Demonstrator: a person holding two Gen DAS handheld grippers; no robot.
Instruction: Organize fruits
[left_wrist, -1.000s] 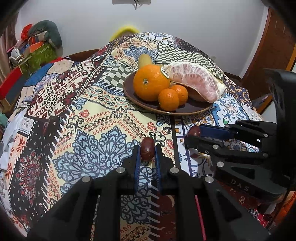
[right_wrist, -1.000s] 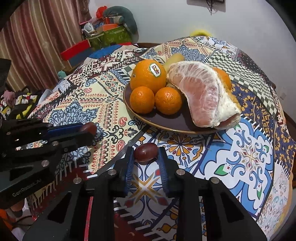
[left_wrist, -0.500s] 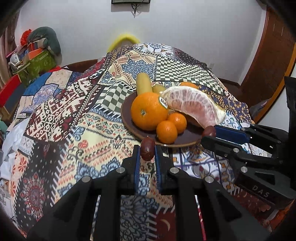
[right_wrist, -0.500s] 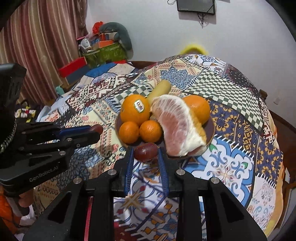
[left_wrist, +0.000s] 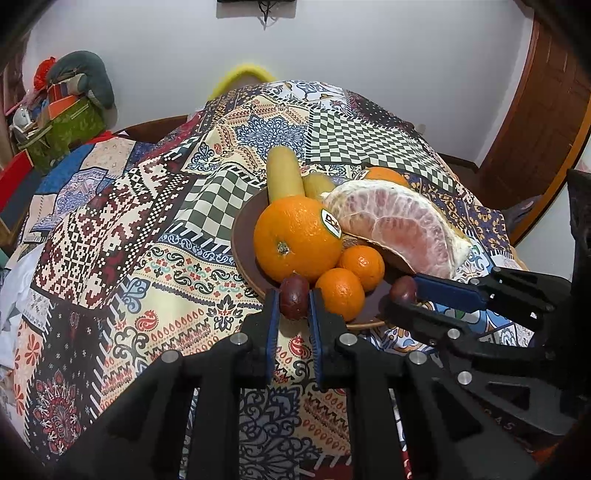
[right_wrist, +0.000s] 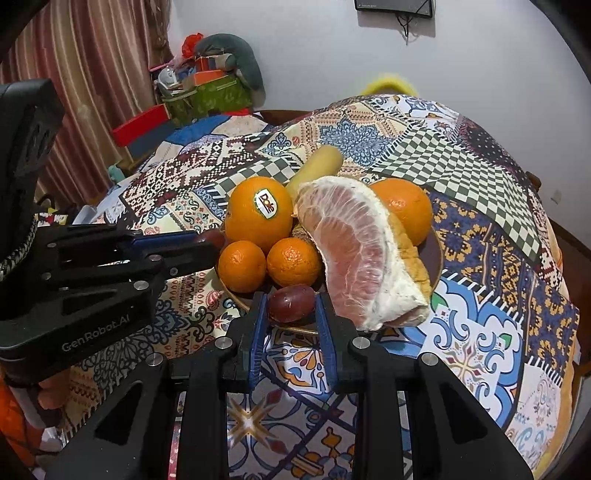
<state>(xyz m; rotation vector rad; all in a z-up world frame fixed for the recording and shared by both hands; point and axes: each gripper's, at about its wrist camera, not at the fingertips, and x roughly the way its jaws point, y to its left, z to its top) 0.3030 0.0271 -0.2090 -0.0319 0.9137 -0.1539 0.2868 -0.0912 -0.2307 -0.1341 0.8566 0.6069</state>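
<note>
A dark brown plate (left_wrist: 243, 236) (right_wrist: 436, 254) on the patchwork cloth holds a big stickered orange (left_wrist: 295, 240) (right_wrist: 258, 218), two small mandarins (left_wrist: 340, 293) (right_wrist: 242, 266), a peeled pomelo wedge (left_wrist: 399, 225) (right_wrist: 358, 247), another orange (right_wrist: 406, 206) and yellow bananas (left_wrist: 284, 177) (right_wrist: 317, 164). My left gripper (left_wrist: 294, 306) is shut on a dark red date (left_wrist: 293, 301), at the plate's near rim. My right gripper (right_wrist: 291, 308) is shut on a second reddish date (right_wrist: 291, 302), over the plate's front edge. In the left wrist view the right gripper (left_wrist: 404, 295) shows with its date (left_wrist: 403, 290).
The patchwork cloth (left_wrist: 129, 236) (right_wrist: 480, 332) covers a rounded table. Boxes and bags (left_wrist: 62, 122) (right_wrist: 207, 85) pile up at the back left by a curtain (right_wrist: 92, 74). A wooden door (left_wrist: 543, 122) stands right. A yellow chair back (left_wrist: 240, 74) rises behind the table.
Both grippers have lifted and moved forward with their dates, from over the bare cloth to the plate's near rim. The plate sits lower and nearer the fingertips in both views.
</note>
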